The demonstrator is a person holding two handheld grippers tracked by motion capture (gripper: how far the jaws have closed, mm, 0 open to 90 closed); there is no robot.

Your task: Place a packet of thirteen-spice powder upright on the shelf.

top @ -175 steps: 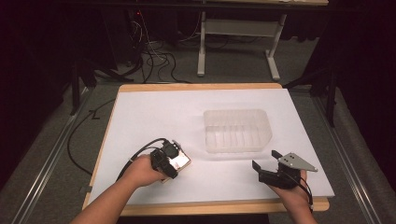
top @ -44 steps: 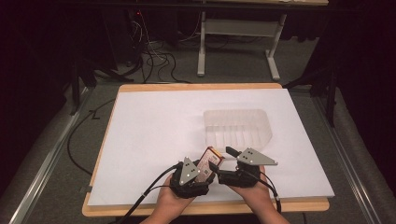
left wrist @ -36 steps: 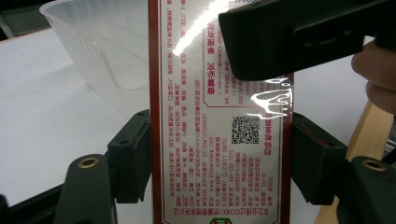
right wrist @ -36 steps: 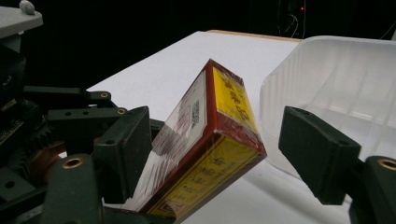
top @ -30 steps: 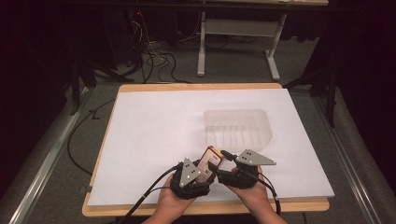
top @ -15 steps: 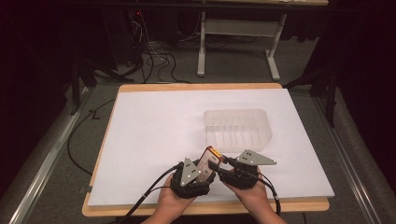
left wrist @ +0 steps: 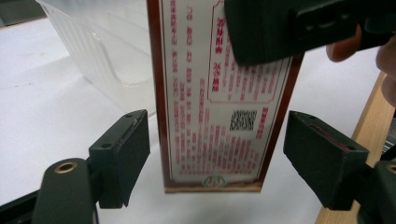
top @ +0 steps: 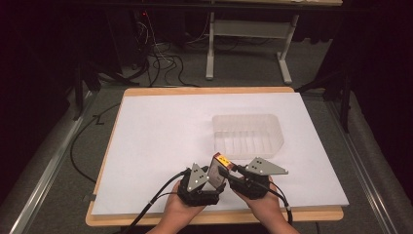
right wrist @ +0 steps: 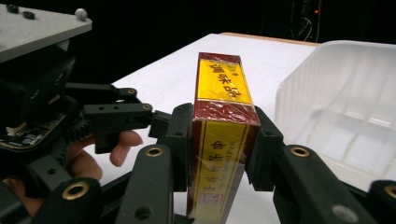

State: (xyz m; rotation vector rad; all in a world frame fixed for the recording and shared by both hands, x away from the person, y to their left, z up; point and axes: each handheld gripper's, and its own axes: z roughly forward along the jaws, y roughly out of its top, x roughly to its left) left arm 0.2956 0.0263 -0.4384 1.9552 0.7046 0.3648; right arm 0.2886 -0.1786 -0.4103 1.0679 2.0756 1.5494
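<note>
Red-and-yellow printed card, wrapped in clear film, makes up the box that we hold between the two grippers near the front edge of the table.

Left gripper: its jaws stand apart, one on each side of the box, with a clear gap between each pad and the box edges. We read it as released; it bears no load. The printed back panel of the box faces its camera, and the box hangs upright just ahead of the jaws. We judge that this is a hand-over stance, with the left jaws spread wide enough to let the box pass.

Right gripper: its jaws are clenched on the narrow sides of the box, both pads in contact, and the box is carried upright with its yellow top up. We judge that gripping across the narrow faces gives the pads flat, parallel surfaces.

Beyond and to the right of the right gripper sits a clear plastic tub, open side up and holding nothing we can see. It is near the box, so we judge it a likely destination.

The table is covered in white paper with a wooden rim. Behind it the room is dark, with cables on a grey floor and a white desk frame.
</note>
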